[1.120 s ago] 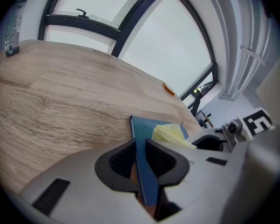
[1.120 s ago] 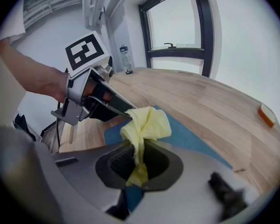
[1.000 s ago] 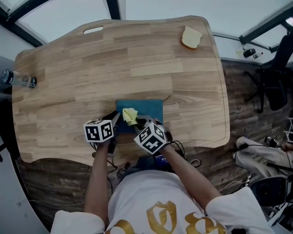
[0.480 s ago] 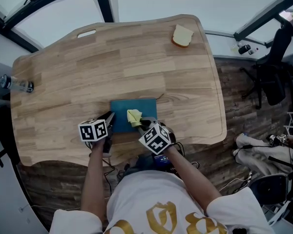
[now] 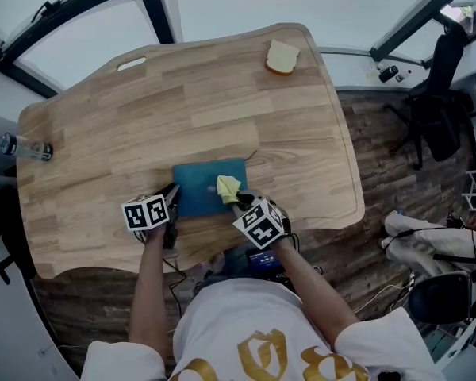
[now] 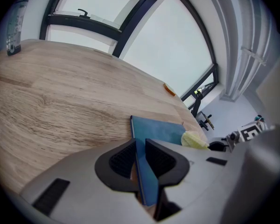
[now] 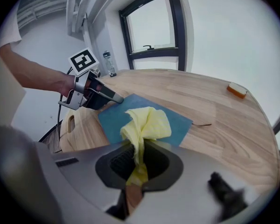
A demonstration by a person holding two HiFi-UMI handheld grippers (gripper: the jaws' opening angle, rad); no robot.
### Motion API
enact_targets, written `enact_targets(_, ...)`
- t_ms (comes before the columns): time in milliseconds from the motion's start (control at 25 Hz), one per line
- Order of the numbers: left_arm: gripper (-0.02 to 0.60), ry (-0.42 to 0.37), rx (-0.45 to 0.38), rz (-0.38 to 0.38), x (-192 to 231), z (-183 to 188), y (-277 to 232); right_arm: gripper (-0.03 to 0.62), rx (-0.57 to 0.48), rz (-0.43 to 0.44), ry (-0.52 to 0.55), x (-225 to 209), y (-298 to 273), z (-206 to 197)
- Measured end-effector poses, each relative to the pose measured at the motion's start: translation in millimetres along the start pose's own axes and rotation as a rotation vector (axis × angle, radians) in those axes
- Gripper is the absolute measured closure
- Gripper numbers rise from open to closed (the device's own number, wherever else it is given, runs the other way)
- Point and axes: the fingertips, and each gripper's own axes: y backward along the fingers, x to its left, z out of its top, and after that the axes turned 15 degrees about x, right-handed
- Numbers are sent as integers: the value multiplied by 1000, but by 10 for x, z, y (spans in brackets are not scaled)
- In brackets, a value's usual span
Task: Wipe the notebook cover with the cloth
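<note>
Left gripper (image 6: 141, 160): I read the jaws as narrowed to a slim gap and clamped on the near-left edge of the blue notebook (image 6: 159, 130), whose cover runs straight between the two pads. Right gripper (image 7: 139, 158): jaws pinched together on the yellow cloth (image 7: 147, 121), holding its lower tail while the bunched upper part spills out ahead of the tips. From the head view, the cloth sits over the right part of the notebook cover, though I cannot tell whether it presses on it. The notebook lies on the wooden bench (image 5: 222, 94), near the front edge and just ahead of me, with a thin dark strand (image 5: 251, 155) trailing from its far-right corner. Well apart from it are a bottle (image 5: 22, 147) at the bench's left edge and a pale bread-like slice (image 5: 282, 56) at the far-right corner
</note>
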Motion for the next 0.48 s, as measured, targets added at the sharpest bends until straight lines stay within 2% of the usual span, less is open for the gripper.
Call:
enact_targets(320, 509, -5, 1, 3, -18, 8, 6, 554, -3, -28, -130, -260, 80, -150)
enact_targets(480, 509, -8, 7, 9, 19, -8, -12, 554, -12, -53, -142, -381, 92, -126)
